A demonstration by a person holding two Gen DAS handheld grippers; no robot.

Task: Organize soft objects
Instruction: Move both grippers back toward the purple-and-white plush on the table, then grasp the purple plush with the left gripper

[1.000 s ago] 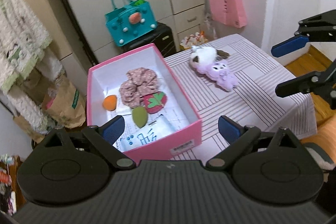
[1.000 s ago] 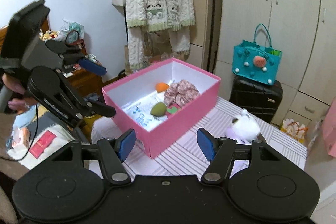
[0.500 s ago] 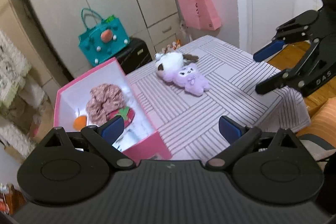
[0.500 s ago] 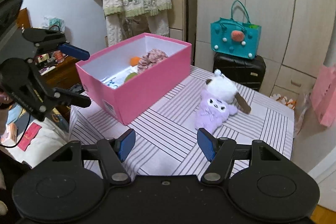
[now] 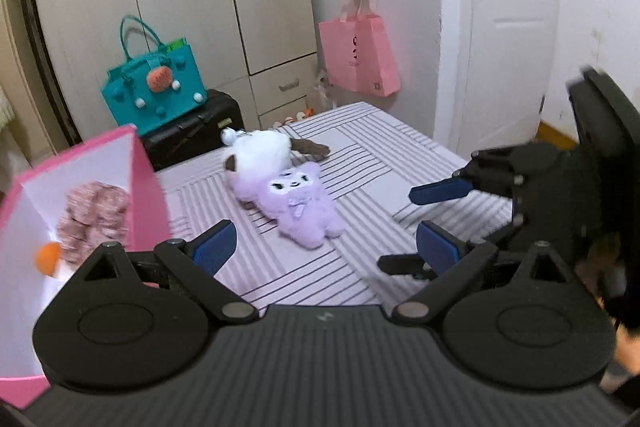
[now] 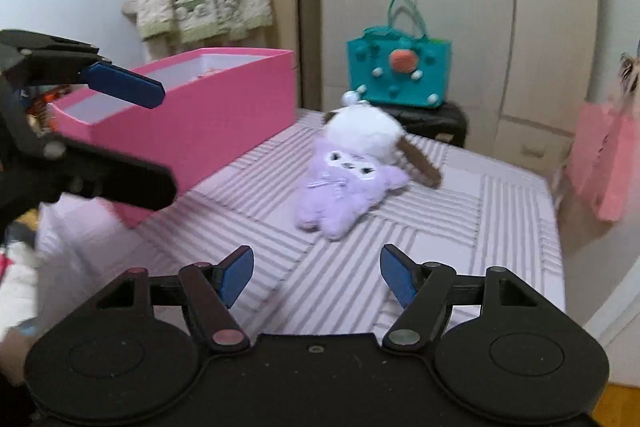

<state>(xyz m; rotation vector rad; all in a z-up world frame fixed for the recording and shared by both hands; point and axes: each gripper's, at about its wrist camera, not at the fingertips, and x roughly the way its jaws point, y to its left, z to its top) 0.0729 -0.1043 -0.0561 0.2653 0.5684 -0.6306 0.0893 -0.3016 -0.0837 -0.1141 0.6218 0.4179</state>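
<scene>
Plush (image 5: 298,205) lies flat, head toward wardrobe (face up); both grippers' fingers (image 6: 240,273) spread, empty.

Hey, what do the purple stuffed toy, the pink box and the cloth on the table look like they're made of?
Purple stuffed toy: soft plush, judging by its fuzzy matte pile and rounded limbs. Pink box: probably stiff cardboard, since its walls are thin, flat and sharp-cornered, with a smooth matte pink outside and white inside. Cloth: seemingly woven fabric printed with grey stripes; it drapes over the table edge.
</scene>
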